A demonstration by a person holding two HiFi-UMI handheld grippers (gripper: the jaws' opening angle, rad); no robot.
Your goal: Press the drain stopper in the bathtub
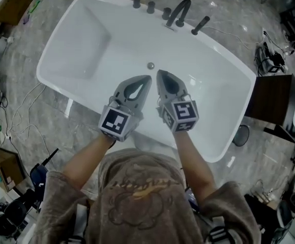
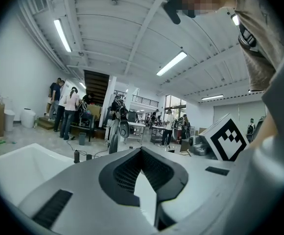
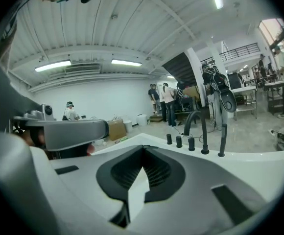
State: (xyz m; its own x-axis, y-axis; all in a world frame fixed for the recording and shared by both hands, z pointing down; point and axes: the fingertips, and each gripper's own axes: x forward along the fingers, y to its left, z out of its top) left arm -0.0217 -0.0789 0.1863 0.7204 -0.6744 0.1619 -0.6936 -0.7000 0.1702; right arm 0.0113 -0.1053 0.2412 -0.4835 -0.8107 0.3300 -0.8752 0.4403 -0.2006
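Jaws on both grippers are pressed together at the tips with nothing between them. The left gripper (image 1: 146,79) and the right gripper (image 1: 160,74) hang side by side over the near half of the bathtub (image 1: 61,42), their tips close to each other and pointing toward its far rim. Both gripper views look out level across the room rather than down into the tub.

The white, oval bathtub stands on a grey marbled floor (image 1: 30,116). On its far rim stands a black arched faucet (image 1: 180,11), with three black knobs (image 1: 151,7) to its left and a black handle (image 1: 200,25) to its right. The drain stopper (image 1: 150,65), a small round metal disc, lies on the tub floor. In the head view it shows just beyond the jaw tips, and neither gripper touches it.
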